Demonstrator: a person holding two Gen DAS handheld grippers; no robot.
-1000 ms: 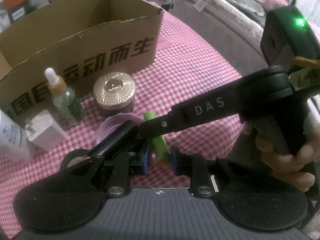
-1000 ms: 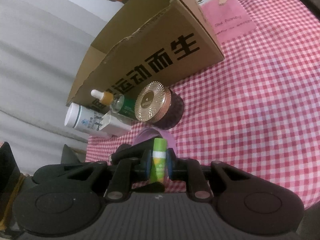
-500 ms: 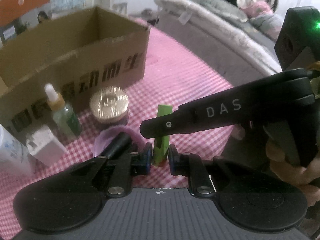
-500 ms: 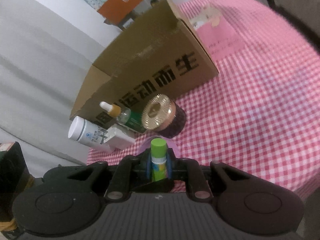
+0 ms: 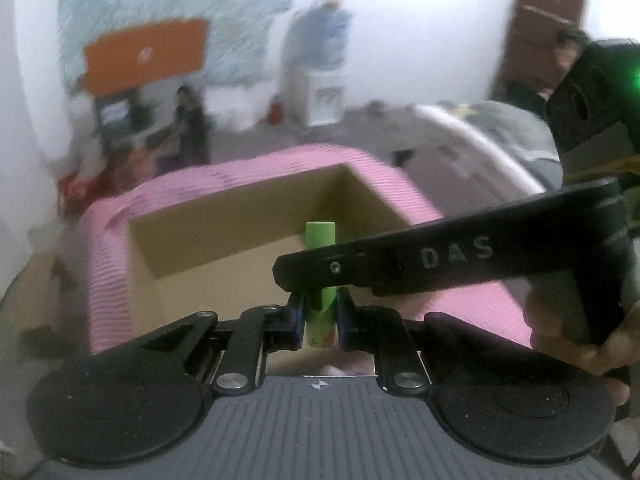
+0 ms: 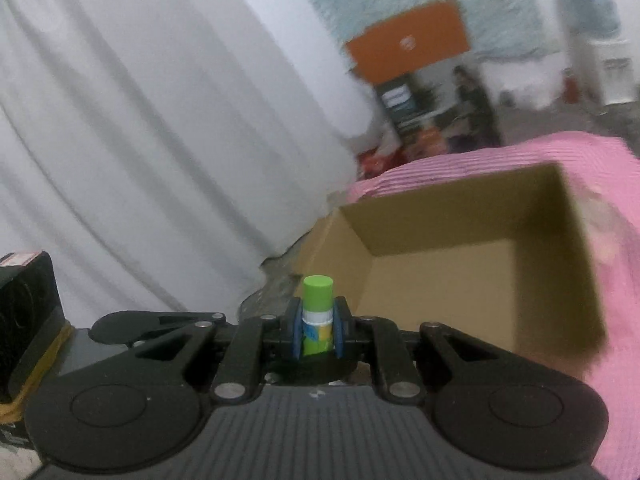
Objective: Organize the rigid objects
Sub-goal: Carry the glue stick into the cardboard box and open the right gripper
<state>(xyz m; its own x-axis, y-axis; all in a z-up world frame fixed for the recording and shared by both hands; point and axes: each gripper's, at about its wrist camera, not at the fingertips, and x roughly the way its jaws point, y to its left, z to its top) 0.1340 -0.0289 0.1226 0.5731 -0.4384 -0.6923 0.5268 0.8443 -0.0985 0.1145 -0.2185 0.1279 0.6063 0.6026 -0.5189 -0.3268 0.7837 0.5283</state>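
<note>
Both tools, left tool [image 5: 320, 314] and right tool [image 6: 317, 330], were clamped on the green tube [image 6: 317, 316], held upright above the open cardboard box [image 6: 472, 276]; next move likely needed lowering and release inside.

left claw [image 5: 319, 316] clamping green tube [image 5: 320, 280], cardboard box [image 5: 224, 216] beyond

Cardboard box [image 6: 472, 280] mouth is open, interior bare, so entry from above is unobstructed. In the left wrist view the right gripper [image 5: 316, 280], clamped on the green tube [image 5: 319, 236], crosses over the box's near wall. White curtain [image 6: 160, 140] hangs close beside the box's far-left corner.
</note>
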